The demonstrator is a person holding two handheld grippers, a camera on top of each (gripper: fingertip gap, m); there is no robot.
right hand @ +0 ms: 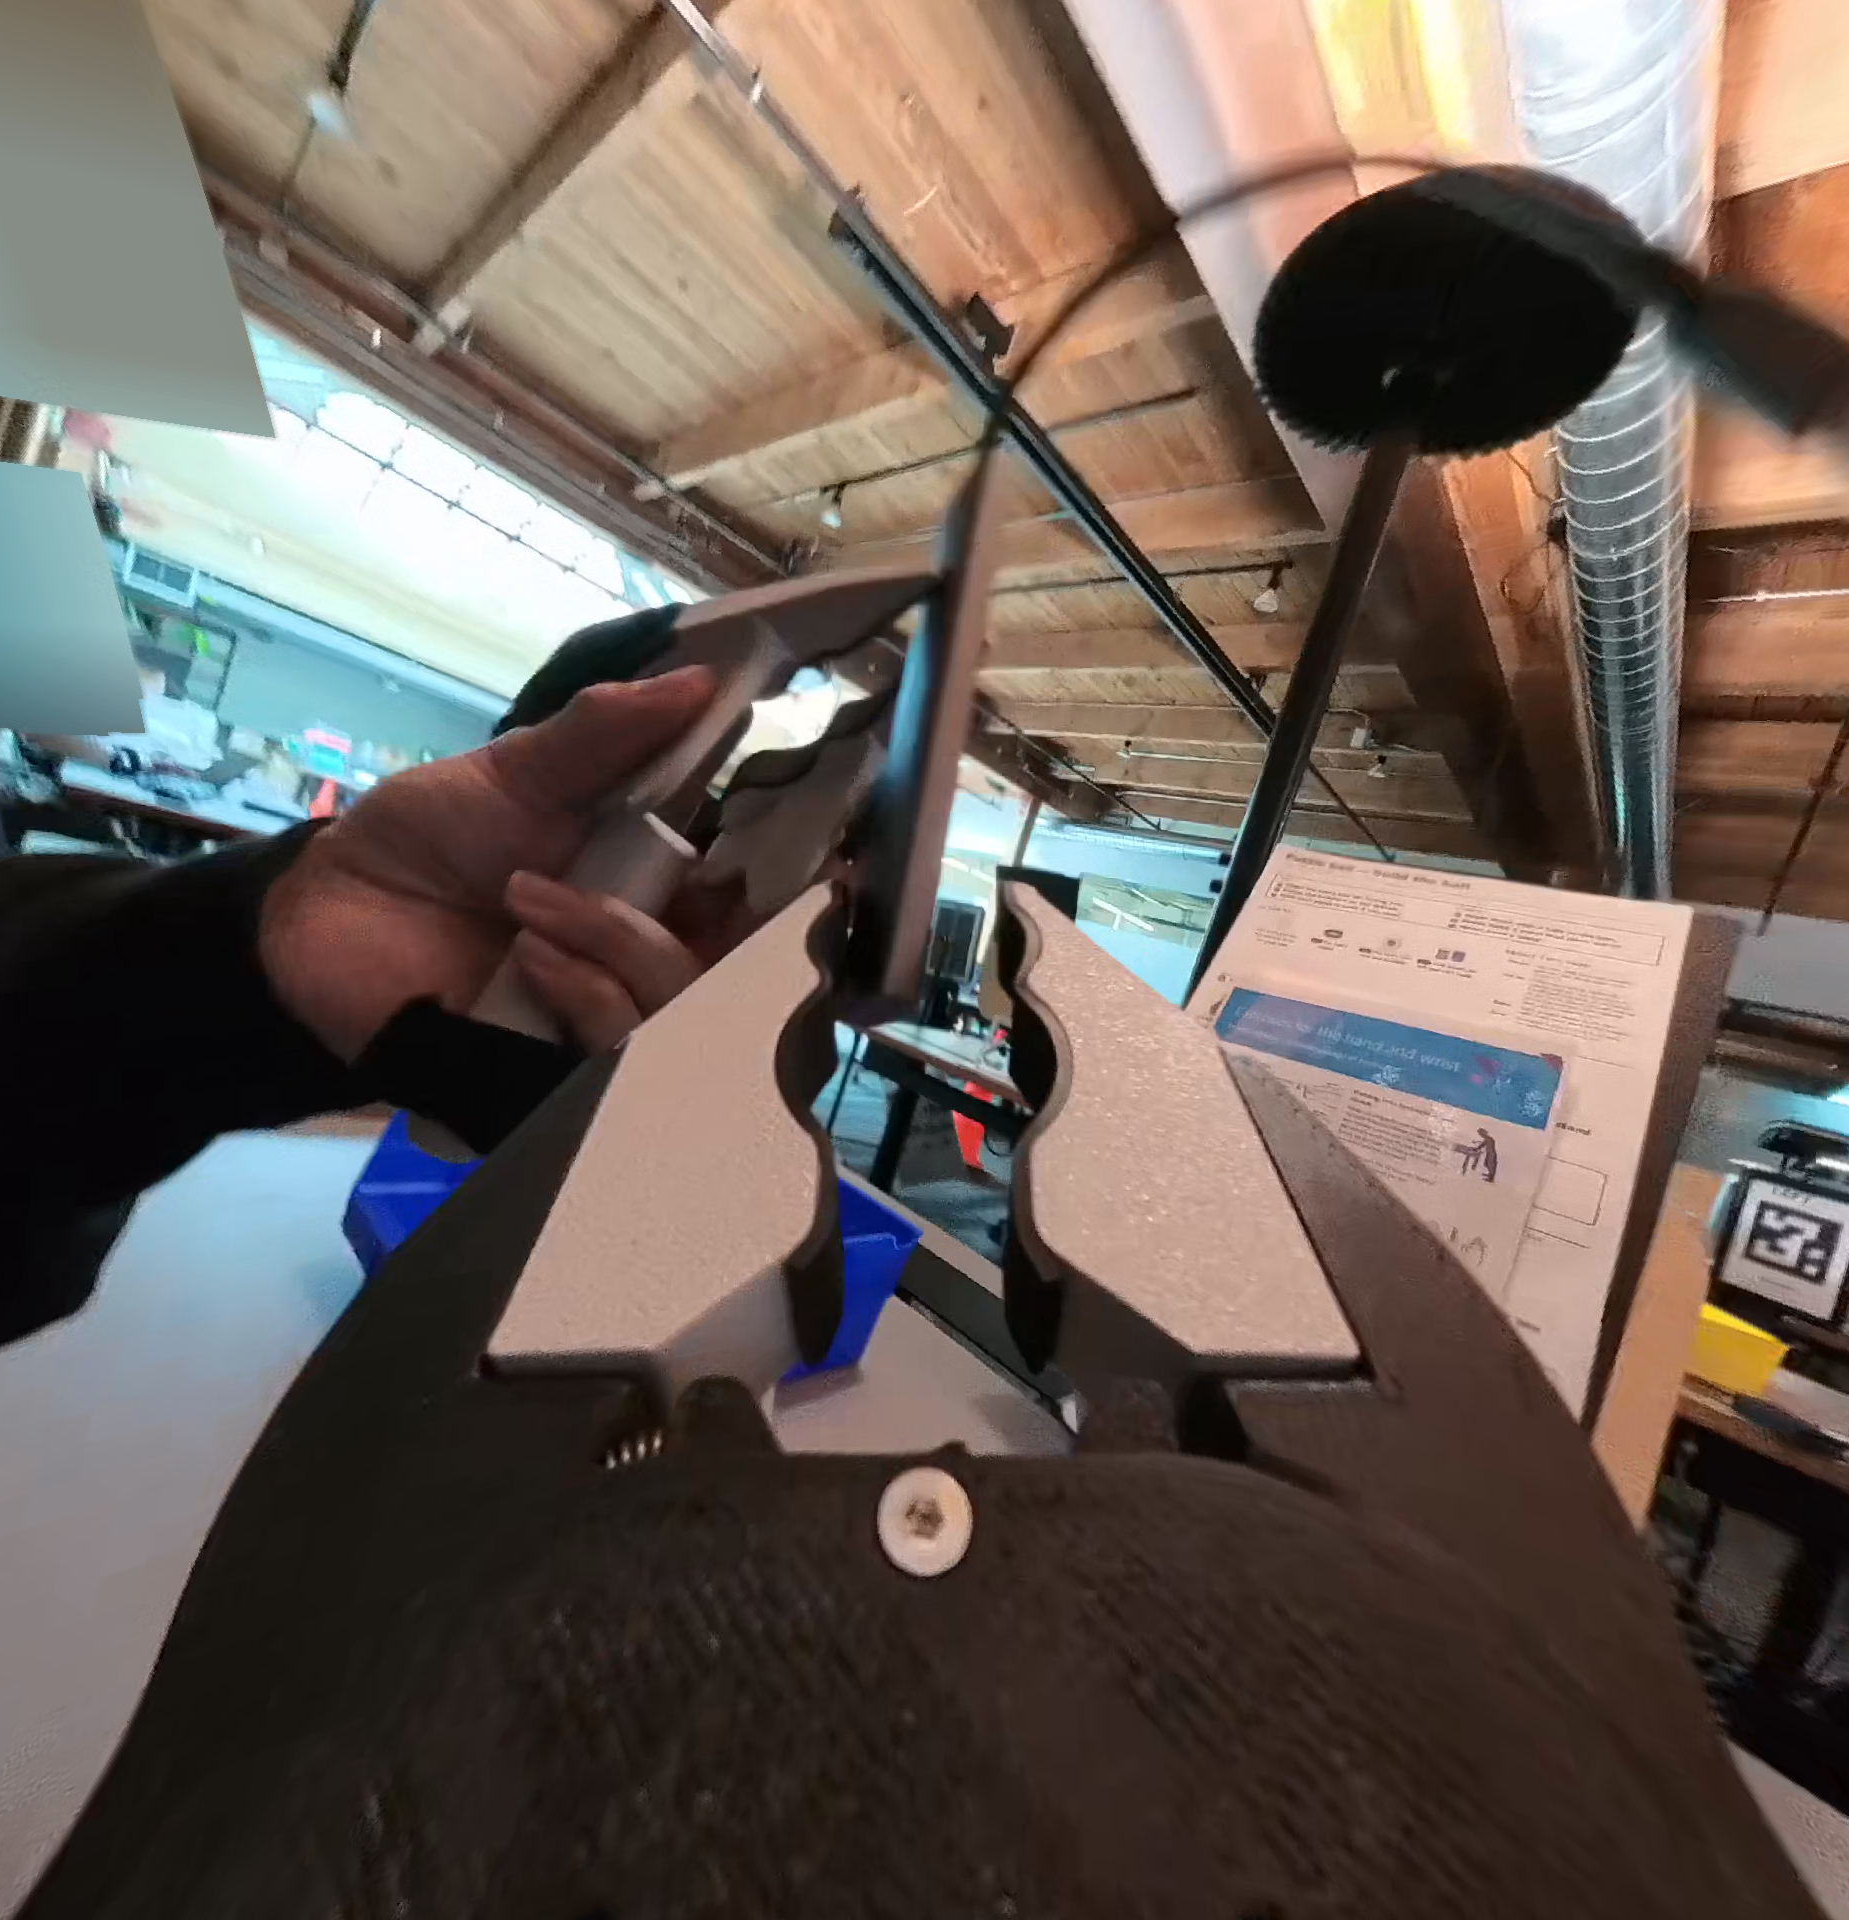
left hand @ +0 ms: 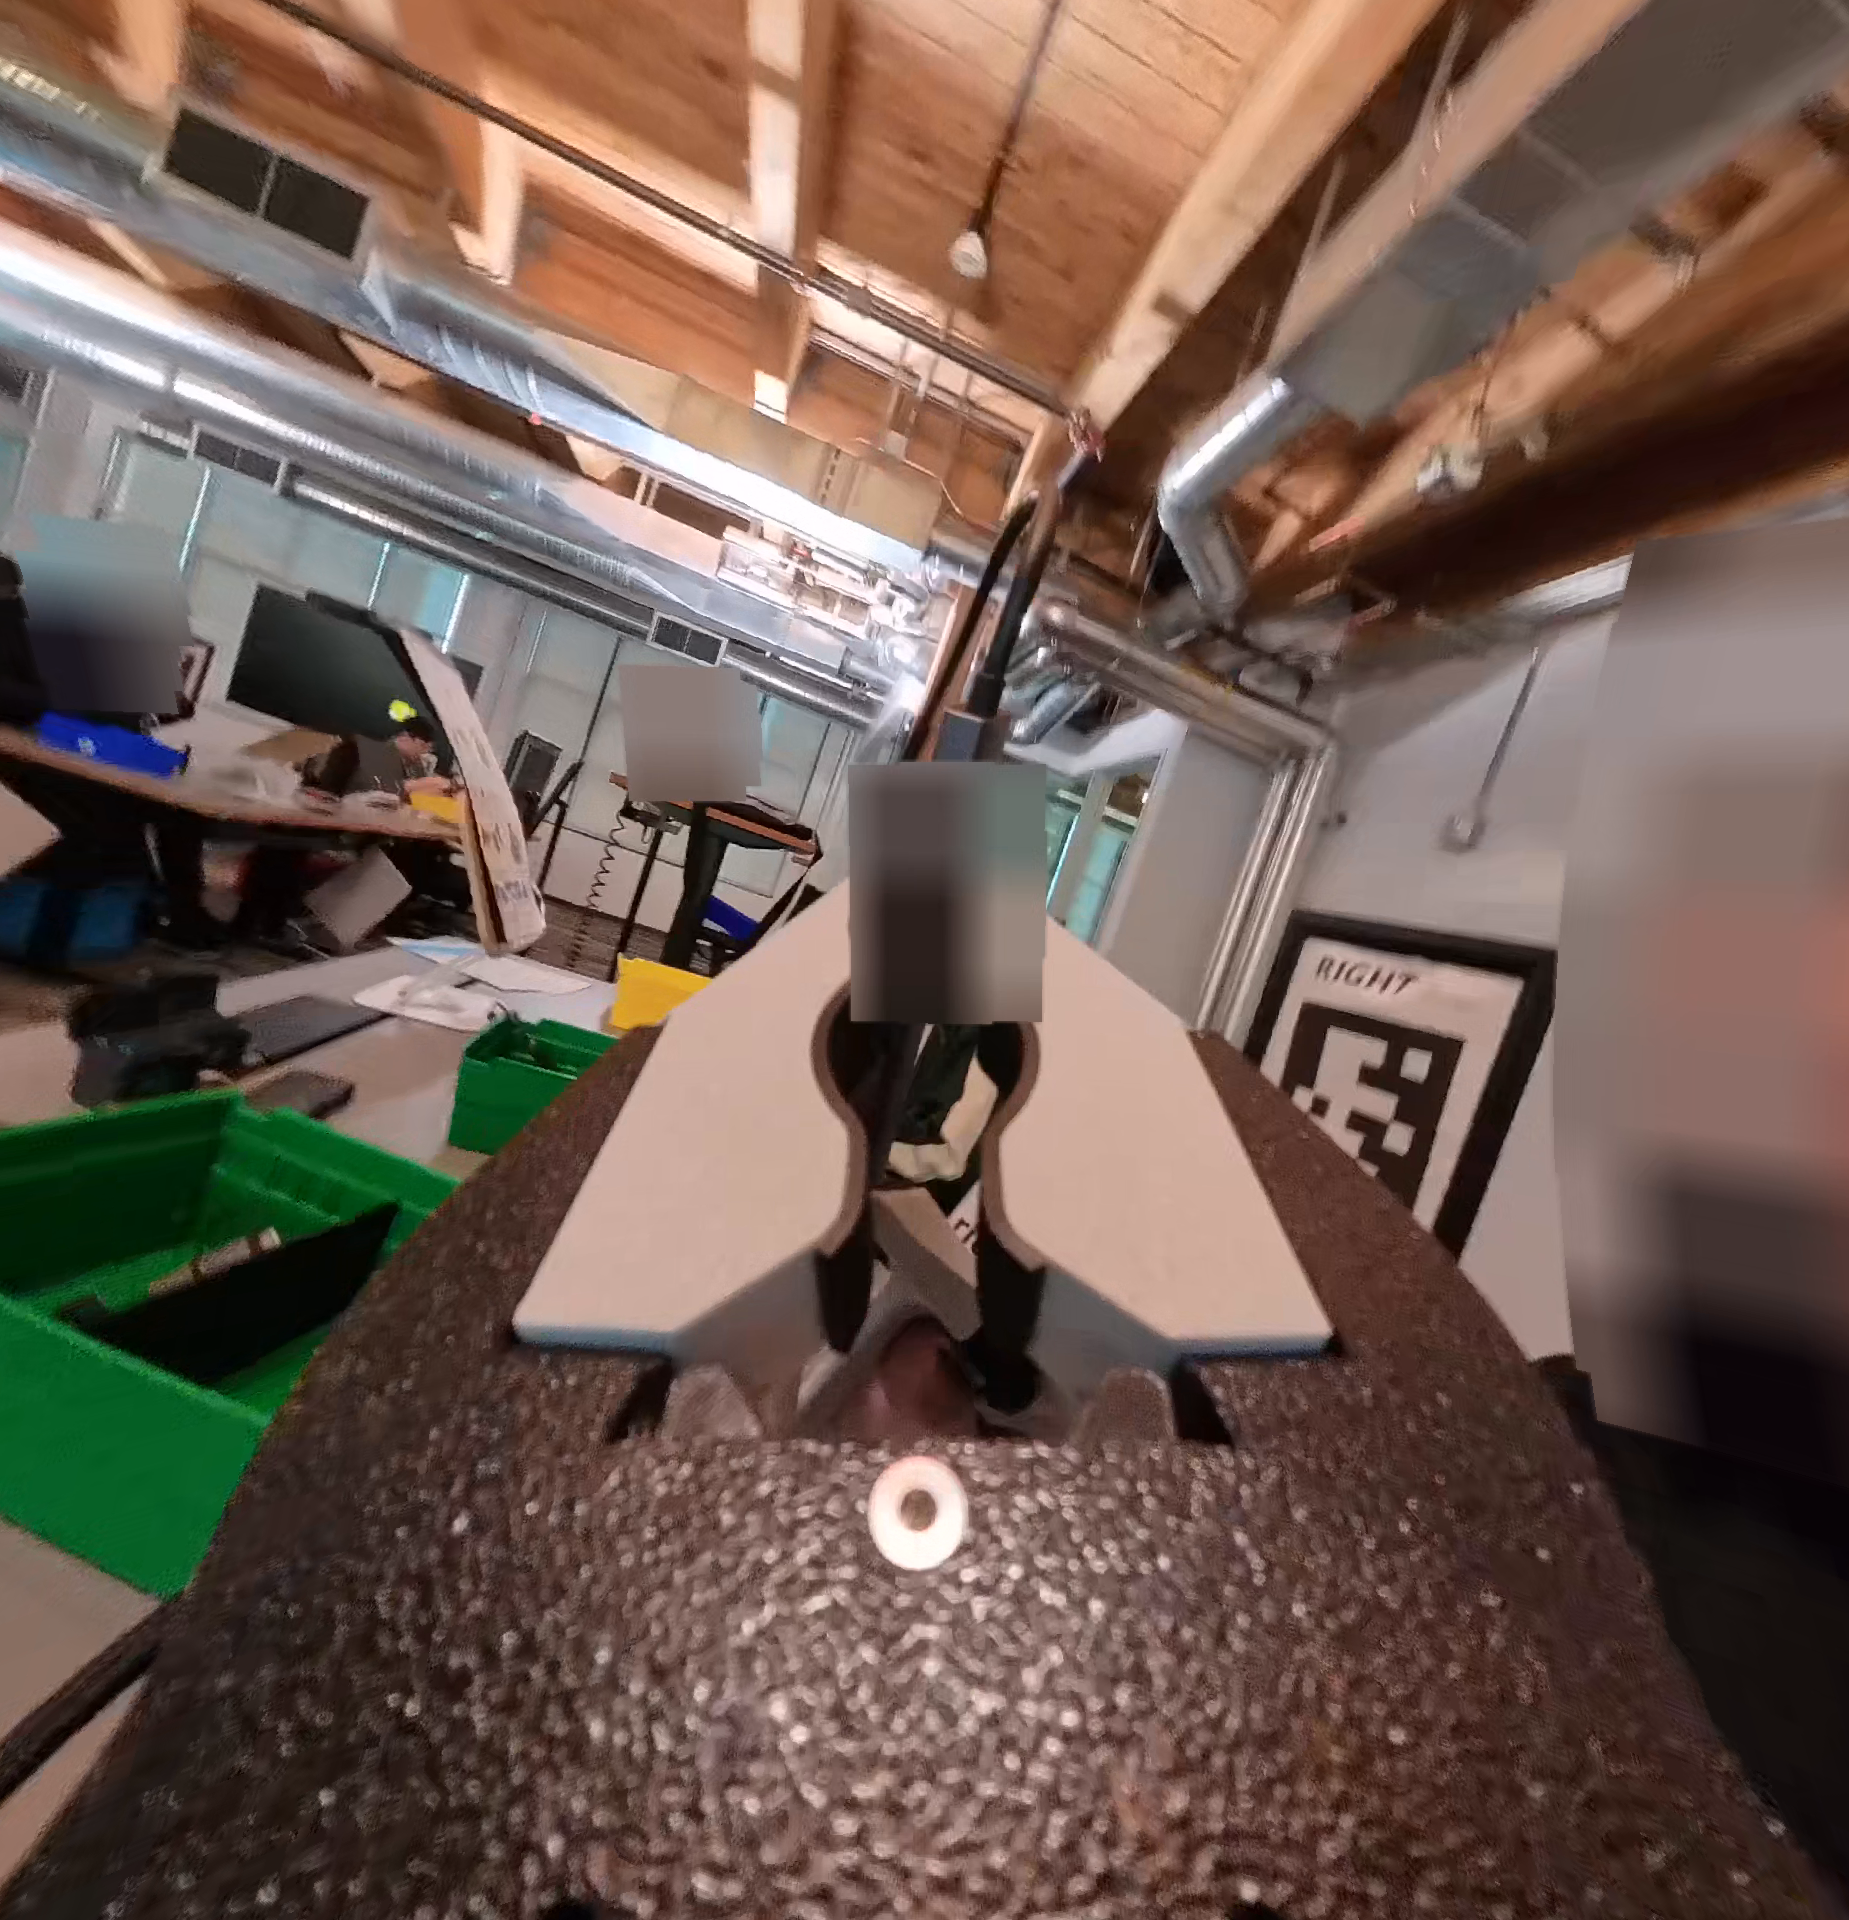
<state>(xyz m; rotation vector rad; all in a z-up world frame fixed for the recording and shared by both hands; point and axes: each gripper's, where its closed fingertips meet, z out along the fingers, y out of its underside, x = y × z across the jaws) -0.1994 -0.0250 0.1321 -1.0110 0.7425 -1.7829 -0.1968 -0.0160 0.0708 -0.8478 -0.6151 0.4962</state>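
Left gripper (left hand: 941, 935): nearly closed around the black strip (right hand: 930, 748) below the roll (right hand: 1450, 312); fingertip contact masked, judged a pinch.
Right gripper (right hand: 925, 904): wide open, holding nothing; positioned farther below the roll, with the strip's lower end between the fingertips.
Strip location: fed off the roll, arcing left, then hanging straight down.
Risk, slip: likely loss of the strip from a thin, edge-on pinch.
Risk, miss: possible closure beside the strip if it swings.
Risk, stand: possible tilt of the pole (right hand: 1304, 675) under a hard pull.
Hand (right hand: 463, 852) pose: wrapped around the left gripper's handle, below-left of the roll, angled upward.
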